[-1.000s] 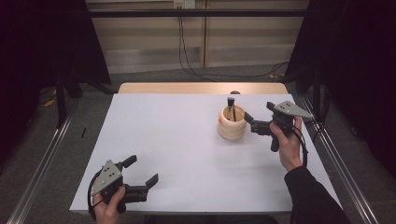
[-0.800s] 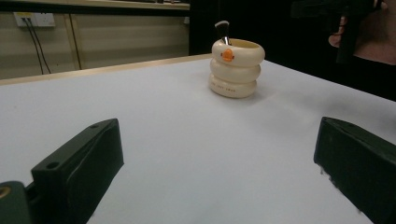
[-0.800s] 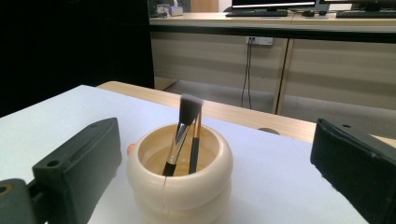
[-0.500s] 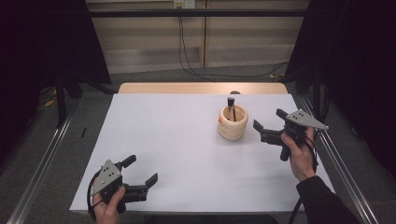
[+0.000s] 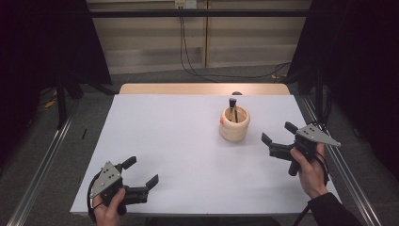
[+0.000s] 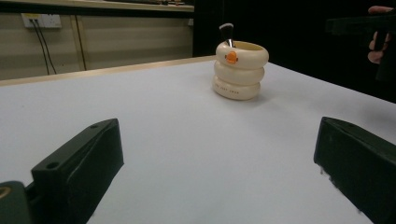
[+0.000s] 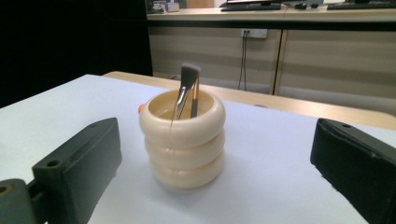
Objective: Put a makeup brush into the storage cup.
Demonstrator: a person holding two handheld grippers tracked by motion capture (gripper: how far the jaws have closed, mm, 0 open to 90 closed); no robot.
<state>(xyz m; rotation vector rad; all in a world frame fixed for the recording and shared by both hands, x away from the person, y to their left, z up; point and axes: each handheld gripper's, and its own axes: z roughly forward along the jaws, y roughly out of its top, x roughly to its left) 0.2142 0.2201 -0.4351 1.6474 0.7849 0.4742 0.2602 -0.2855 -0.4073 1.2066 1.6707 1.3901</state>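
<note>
Now, holder: our cream ringed holder (image 5: pixel 235 124) sits upper right of centre on the white table (image 5: pixel 179 141), a brush (image 5: pixel 232 104) leaning inside, bristles up for easy picking.
Right gripper (image 5: pixel 279 140): jaws spread, holding nothing, aimed at the holder from lower right, likely parked clear.
Left gripper (image 5: pixel 141 178): lower left corner, jaws released and empty, well apart.

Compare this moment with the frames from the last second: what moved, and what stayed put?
The right tongs, open and empty, pulled back from beside the cream ringed holder toward the table's right edge and the person. Nothing was grasped or released in these frames. The holder, the brush standing in it, and the open left tongs at the near left corner stayed as they were.
</note>
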